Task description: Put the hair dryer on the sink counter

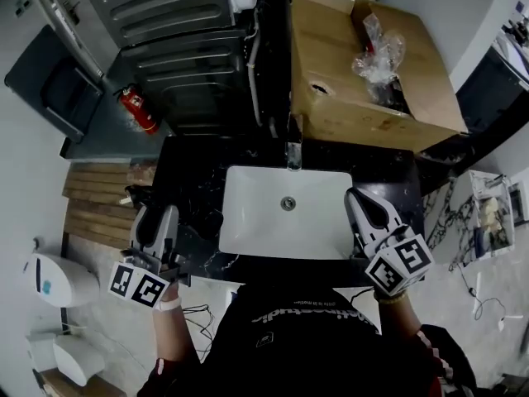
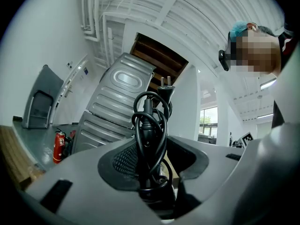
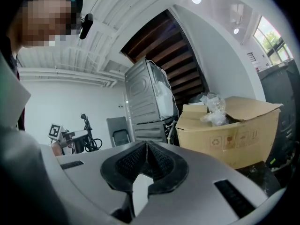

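The black marble sink counter (image 1: pixel 388 180) has bare room only in strips to the left and right of the white rectangular basin (image 1: pixel 256 222). Its front edge runs just before the person's body. At the back, a large brown cardboard box (image 1: pixel 347 81) stands against the right rear of the counter, and a chrome faucet (image 1: pixel 293 151) rises behind the basin's middle.

The left gripper (image 1: pixel 155 217) hangs over the counter's left end, beside the basin. Its jaws stand fairly wide and clamp the black hair dryer (image 2: pixel 149 139), whose looped black cord and plug (image 2: pixel 164 84) stick up between the pads. The right gripper (image 1: pixel 359 201) hangs over the basin's right edge with its jaws pressed together and nothing between them.

A grey ribbed metal cabinet (image 1: pixel 178 23) stands behind the counter's left side, with a red fire extinguisher (image 1: pixel 139 110) beside it. Crumpled clear plastic wrap (image 1: pixel 380 52) sits in the open box. Brown wooden slats (image 1: pixel 95 205) lie left of the counter's end, close by the left gripper.
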